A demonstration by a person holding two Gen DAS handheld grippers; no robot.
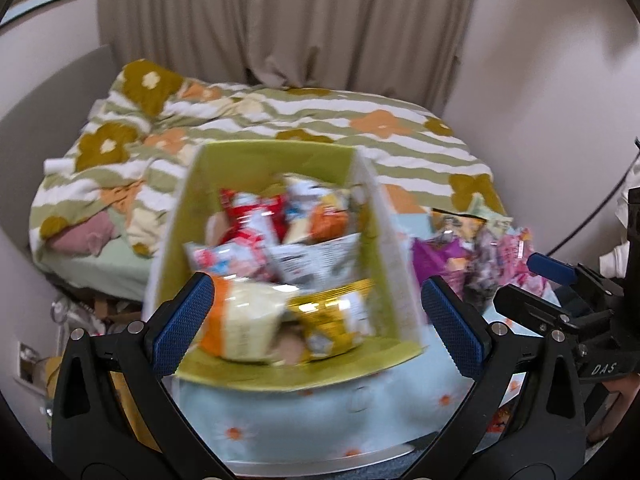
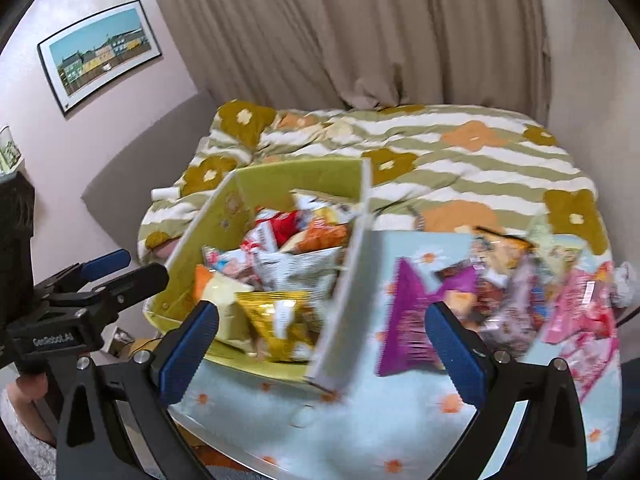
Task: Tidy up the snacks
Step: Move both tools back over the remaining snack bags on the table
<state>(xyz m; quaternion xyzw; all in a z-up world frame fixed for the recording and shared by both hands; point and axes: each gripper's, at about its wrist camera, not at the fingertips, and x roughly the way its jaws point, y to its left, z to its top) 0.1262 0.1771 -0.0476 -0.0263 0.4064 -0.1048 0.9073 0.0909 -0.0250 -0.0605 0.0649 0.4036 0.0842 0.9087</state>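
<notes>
A green box (image 1: pixel 276 160) (image 2: pixel 296 176) with white outer walls stands on a light blue flowered table (image 1: pixel 320 420) (image 2: pixel 400 432) and holds several snack bags, among them a gold bag (image 1: pixel 332 320) (image 2: pixel 276 316) and a red and white bag (image 1: pixel 252 220). A pile of loose snack bags, purple (image 2: pixel 408 320) and pink (image 2: pixel 580 312), lies right of the box, and shows in the left wrist view (image 1: pixel 480 252). My left gripper (image 1: pixel 316 324) is open and empty before the box. My right gripper (image 2: pixel 320 328) is open and empty at the box's right wall. Both views are blurred.
A bed with a green, white and orange flowered quilt (image 1: pixel 280 120) (image 2: pixel 460 160) lies behind the table, under beige curtains (image 1: pixel 288 20). A framed picture (image 2: pixel 100 56) hangs on the left wall. Clutter lies on the floor at left (image 1: pixel 80 312).
</notes>
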